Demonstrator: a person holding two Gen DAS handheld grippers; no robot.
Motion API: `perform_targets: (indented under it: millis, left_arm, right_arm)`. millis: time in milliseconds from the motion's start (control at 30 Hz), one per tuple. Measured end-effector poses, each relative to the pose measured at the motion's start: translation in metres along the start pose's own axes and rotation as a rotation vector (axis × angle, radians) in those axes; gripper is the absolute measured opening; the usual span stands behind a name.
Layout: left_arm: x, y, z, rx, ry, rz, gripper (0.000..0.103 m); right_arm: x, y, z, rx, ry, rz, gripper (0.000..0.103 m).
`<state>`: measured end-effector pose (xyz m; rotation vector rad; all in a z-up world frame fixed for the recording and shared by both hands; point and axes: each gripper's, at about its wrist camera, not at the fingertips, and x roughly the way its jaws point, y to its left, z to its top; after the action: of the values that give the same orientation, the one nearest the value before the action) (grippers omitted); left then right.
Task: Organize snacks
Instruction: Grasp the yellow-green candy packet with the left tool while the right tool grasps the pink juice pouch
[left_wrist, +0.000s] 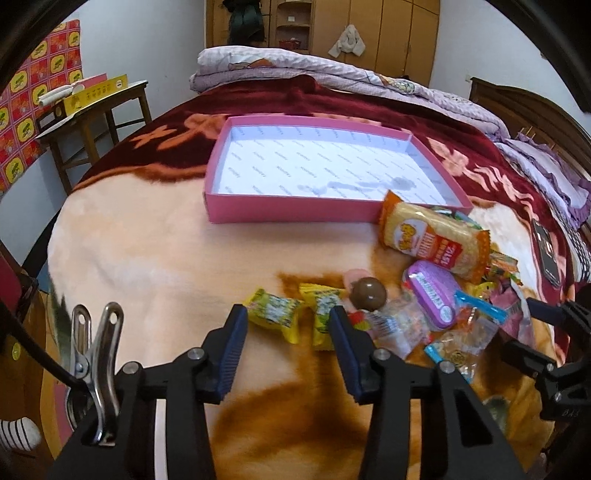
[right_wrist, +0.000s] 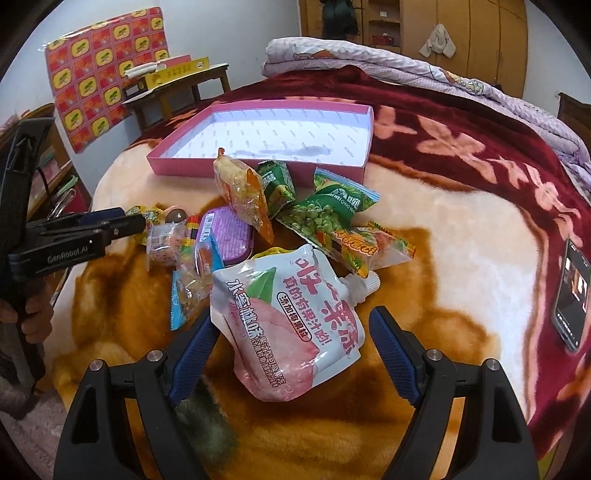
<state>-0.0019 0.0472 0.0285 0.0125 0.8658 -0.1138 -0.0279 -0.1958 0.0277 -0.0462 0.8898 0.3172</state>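
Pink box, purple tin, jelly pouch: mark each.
pink box (left_wrist: 295, 212), left wrist view, front wall.
purple tin (left_wrist: 432, 291), left wrist view, middle of lid.
jelly pouch (right_wrist: 291, 325), right wrist view, middle of printed front.

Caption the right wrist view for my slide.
Open right tool straddling a white jelly pouch, snack pile and empty pink box beyond.

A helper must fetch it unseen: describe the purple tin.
Start at the pink box on the bed, then drop to the snack pile before it. The purple tin lies at its left side: the only hard, rounded lidded case among crinkly packets.
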Motion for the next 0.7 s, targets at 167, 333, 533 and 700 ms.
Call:
perform_targets:
  millis: [167,333,533,700]
  left_arm:
    - [0.004,0.009,0.0,-0.02,0.01,0.017,0.037]
    - [0.01,0.006,0.001,0.005,0.007,0.006,0.037]
    - [0.017,0.002,-0.001,0.02,0.01,0.004,0.037]
    - [0.016,0.004,0.001,0.012,-0.006,-0.004,0.034]
  right_arm:
    - [0.003,-0.005,0.0,0.032,0.002,0.031,0.071]
    - [0.003,-0.005,0.0,0.024,-0.005,0.034,0.07]
    - [0.002,-0.003,0.0,0.015,-0.01,0.03,0.07]
    - [-0.001,-0.004,0.001,0.026,-0.022,0.039,0.068]
